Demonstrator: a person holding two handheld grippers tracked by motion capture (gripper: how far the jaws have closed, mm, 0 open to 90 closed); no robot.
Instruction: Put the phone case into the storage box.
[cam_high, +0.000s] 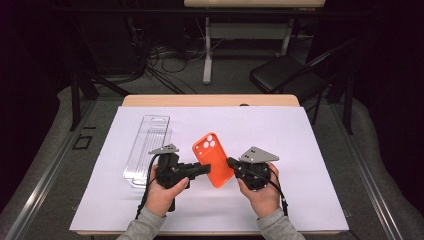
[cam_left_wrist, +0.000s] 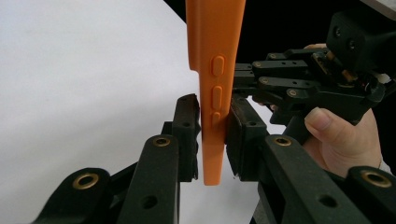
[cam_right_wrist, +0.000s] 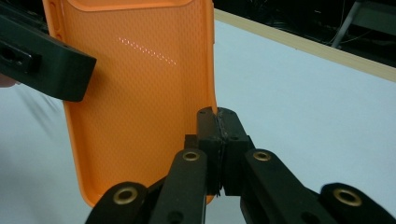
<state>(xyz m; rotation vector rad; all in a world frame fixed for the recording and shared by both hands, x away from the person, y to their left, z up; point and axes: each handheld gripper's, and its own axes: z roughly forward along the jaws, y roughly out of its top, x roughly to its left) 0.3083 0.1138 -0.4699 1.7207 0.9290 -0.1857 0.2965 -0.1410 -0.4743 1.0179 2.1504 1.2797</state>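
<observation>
Orange phone case (cam_high: 214, 159) upright, camera holes far-end, both claws clamping its side edges.

Two matte black handheld two-jaw grippers, the left gripper (cam_high: 199, 169) and the right gripper (cam_high: 232, 162), have brass-ringed pivot holes, grey three-cornered top plates, trailing black cables, and the person wears grey knit sleeves (cam_high: 276, 229).

**A:** so what's the room like? looks pretty dim to me

**B:** yeah, dark all round the edges. Wooden table (cam_high: 210, 100) in the middle with a big white sheet (cam_high: 300, 150) over it. Grey carpet floor (cam_high: 225, 80), and a tangle of black cables (cam_high: 150, 62) at upper left

**A:** any other furniture?

**B:** a black chair (cam_high: 280, 75) at upper right, and a second desk at the top on a white leg (cam_high: 207, 50)
</observation>
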